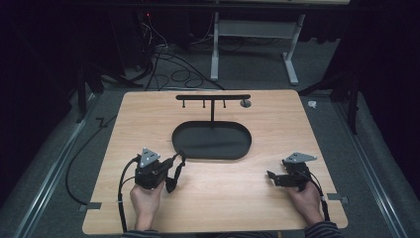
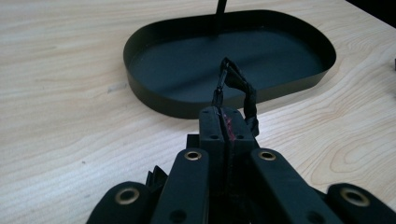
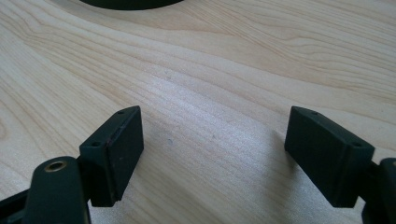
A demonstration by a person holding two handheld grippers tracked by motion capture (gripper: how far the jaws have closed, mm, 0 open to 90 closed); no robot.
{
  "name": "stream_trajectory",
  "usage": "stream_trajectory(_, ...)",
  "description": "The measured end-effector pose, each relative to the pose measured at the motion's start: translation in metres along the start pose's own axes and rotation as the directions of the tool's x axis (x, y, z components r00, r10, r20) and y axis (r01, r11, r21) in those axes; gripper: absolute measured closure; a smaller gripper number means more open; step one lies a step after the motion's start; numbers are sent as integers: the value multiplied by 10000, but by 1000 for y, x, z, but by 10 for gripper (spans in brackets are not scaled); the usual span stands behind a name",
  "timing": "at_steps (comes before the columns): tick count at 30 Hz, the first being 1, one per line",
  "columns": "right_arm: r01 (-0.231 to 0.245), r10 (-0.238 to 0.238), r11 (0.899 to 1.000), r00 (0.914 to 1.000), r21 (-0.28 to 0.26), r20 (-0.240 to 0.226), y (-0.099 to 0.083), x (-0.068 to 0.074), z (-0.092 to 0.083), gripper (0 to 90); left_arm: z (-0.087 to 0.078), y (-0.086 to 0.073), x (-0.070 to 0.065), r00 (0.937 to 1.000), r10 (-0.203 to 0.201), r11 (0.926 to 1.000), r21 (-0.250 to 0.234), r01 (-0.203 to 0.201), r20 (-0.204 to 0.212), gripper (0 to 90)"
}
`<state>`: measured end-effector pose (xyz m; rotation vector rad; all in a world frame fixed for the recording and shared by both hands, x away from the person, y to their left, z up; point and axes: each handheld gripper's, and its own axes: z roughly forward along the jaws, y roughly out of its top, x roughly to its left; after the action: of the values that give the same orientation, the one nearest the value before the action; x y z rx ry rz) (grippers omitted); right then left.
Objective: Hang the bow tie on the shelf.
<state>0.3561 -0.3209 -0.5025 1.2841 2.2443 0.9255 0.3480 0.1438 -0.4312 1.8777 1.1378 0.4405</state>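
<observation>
Step in hand: you look to have the black strap (image 2: pixel 239 88) picked up and are carrying it toward the stand; hanging it comes next, judging by the hooks.
Left gripper (image 2: pixel 223 122): jaws pressed together on one end of the strap, which loops up and then droops down the right side of the jaws in the left gripper view.
Strap's place: in the high view the strap (image 1: pixel 174 171) hangs from your left gripper (image 1: pixel 168 166) just clear of the table (image 1: pixel 277 208), at about 7 o'clock from the oval tray (image 1: pixel 212 141), just beside its near-left rim.
Right gripper (image 3: pixel 212 154): jaws wide apart, nothing between them, bare wood below; in the high view the gripper (image 1: pixel 273 177) sits at about 4 o'clock from the tray, well apart from the strap.
Stand: a thin post rises from the tray's far side to a crossbar (image 1: pixel 213 97) at 12 o'clock, with three small hooks (image 1: pixel 203 104) hanging under it.
Next move calls for: lifting the strap over the tray toward 12 o'clock and bringing its loop level with a hook; the loop is limp, so you will likely need the open right gripper to steady or spread it.
Watch for: the thin post is close to the path, and a knock could shift the tray.
Cannot tell: whether the strap carries a ring or buckle at the gripped end; it is too small and dark.
</observation>
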Motion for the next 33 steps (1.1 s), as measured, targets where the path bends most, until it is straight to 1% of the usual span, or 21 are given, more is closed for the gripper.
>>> stream_trajectory(3, -1, 1, 10000, 10000, 1, 0, 0, 0, 0, 206, -3, 7, -3, 9999, 134, 9999, -83, -134, 51, 886)
stream_trajectory(9, -8, 8, 10000, 10000, -2, -2, 0, 0, 0, 206, -7, 16, -7, 9995, 251, 9994, -257, -245, 208, 886)
stream_trajectory(11, 0, 0, 10000, 10000, -2, 1, 0, 0, 0, 207, -7, 21, -8, 9991, 248, 9993, -298, -238, 341, 886)
stream_trajectory(19, 0, 0, 10000, 10000, -1, -10, 0, 0, 0, 206, -8, 33, -10, 9982, 257, 9987, -462, -232, 534, 886)
stream_trajectory(26, 5, -5, 10000, 10000, 0, -3, 0, 0, 0, 206, -10, 49, -14, 9968, 406, 9970, -689, -358, 695, 887)
stream_trajectory(33, 5, -5, 10000, 10000, 1, -5, 0, 0, 0, 206, -6, 61, -17, 9949, 542, 9963, -708, -482, 847, 886)
